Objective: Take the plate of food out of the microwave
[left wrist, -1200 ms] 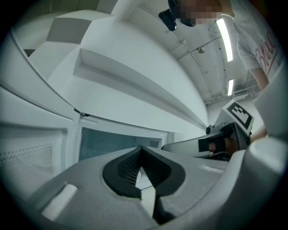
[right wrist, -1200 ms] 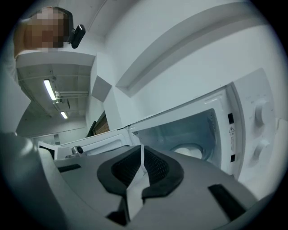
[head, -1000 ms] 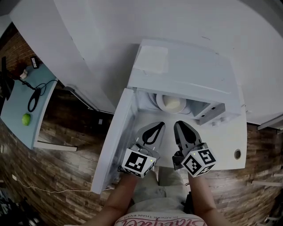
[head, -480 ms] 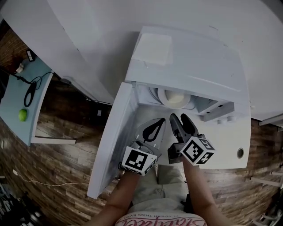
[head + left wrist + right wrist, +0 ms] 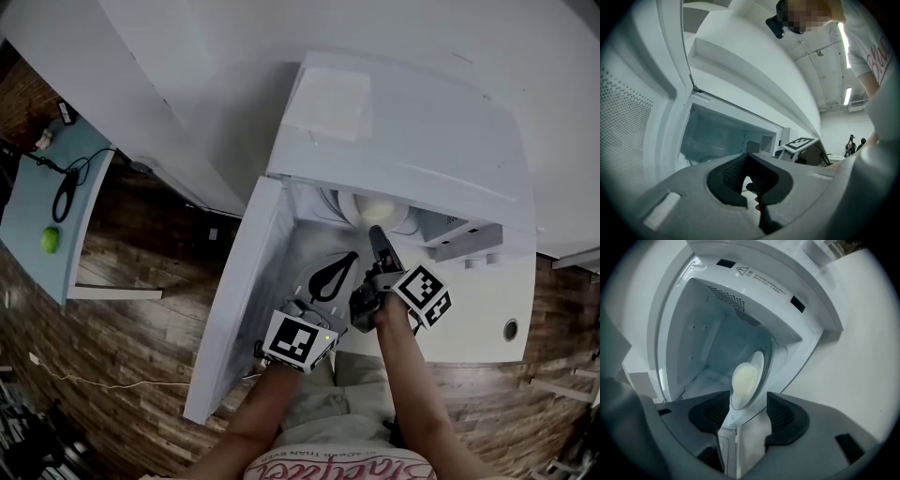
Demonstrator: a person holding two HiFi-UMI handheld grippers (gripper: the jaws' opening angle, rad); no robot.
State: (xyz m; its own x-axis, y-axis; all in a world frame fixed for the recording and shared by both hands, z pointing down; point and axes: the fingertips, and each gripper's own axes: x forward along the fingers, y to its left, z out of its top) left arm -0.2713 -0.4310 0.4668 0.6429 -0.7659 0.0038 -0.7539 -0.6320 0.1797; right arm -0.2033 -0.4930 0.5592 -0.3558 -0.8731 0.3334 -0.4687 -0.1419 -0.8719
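The white microwave (image 5: 403, 122) stands with its door (image 5: 246, 281) swung open to the left. Inside it lies a white plate (image 5: 336, 208) (image 5: 758, 363) with a pale round bun (image 5: 375, 208) (image 5: 744, 378) on it. My right gripper (image 5: 375, 234) (image 5: 747, 404) is turned on its side at the mouth of the microwave. Its jaws are opening, and the plate's near rim shows in the gap without touching the pads. My left gripper (image 5: 349, 255) (image 5: 747, 157) hangs lower, just in front of the opening, shut and holding nothing.
The microwave sits on a white counter (image 5: 473, 309) whose front edge is below my hands. Its control panel (image 5: 469, 242) juts out to the right of the opening. A light blue table (image 5: 37, 272) with a green ball (image 5: 49, 241) and a black cable (image 5: 66, 197) stands far left on the wooden floor.
The right gripper's jaws have opened from shut. It has rolled onto its side and moved forward to the microwave's mouth. The left gripper has barely moved.
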